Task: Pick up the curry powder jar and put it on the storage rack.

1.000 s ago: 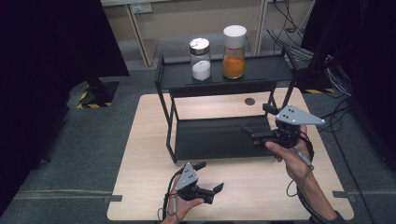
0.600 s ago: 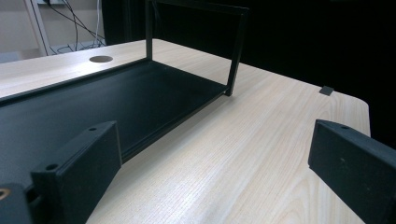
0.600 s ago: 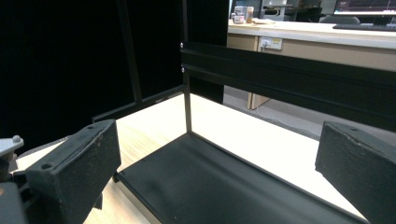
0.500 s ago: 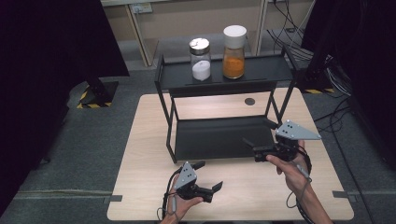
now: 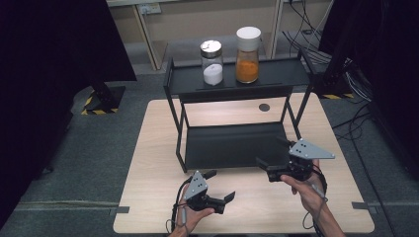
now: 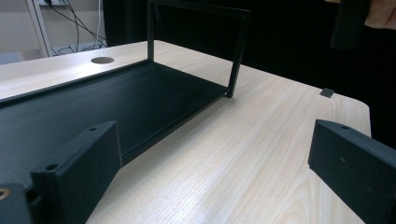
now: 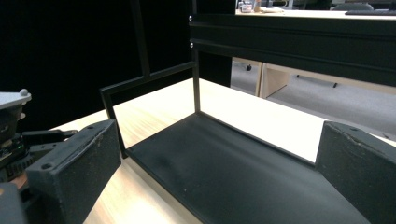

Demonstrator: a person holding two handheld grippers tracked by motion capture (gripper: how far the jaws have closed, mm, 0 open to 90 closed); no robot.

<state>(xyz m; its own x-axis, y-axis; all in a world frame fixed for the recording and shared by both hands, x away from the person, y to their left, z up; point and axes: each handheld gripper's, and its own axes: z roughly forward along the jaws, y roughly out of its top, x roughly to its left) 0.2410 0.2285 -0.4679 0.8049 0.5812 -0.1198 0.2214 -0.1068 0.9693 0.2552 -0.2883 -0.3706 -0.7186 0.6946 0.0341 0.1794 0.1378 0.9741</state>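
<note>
A black two-tier rack (image 5: 237,79) stands on the wooden table (image 5: 158,148). Two jars are on its top shelf: one with white powder and a silver lid (image 5: 212,62), one with orange powder and a white lid (image 5: 247,55). My left gripper (image 5: 221,186) is open and empty near the table's front edge, just before the rack's front left leg. My right gripper (image 5: 272,154) is open and empty at the front right corner of the lower shelf (image 5: 232,145). In the left gripper view its jaws (image 6: 215,158) frame bare table beside the lower shelf (image 6: 116,98). In the right gripper view the jaws (image 7: 215,158) face the lower shelf (image 7: 243,163).
A round cable hole (image 5: 264,107) lies in the table behind the rack. Dark curtains hang at both sides, and cables (image 5: 356,79) trail on the floor at the right. The left gripper's body (image 7: 14,130) shows at the left of the right gripper view.
My right gripper has drawn back toward the near edge and dropped lower, from beside the rack's right end to its front right corner. The left gripper has hardly moved.
</note>
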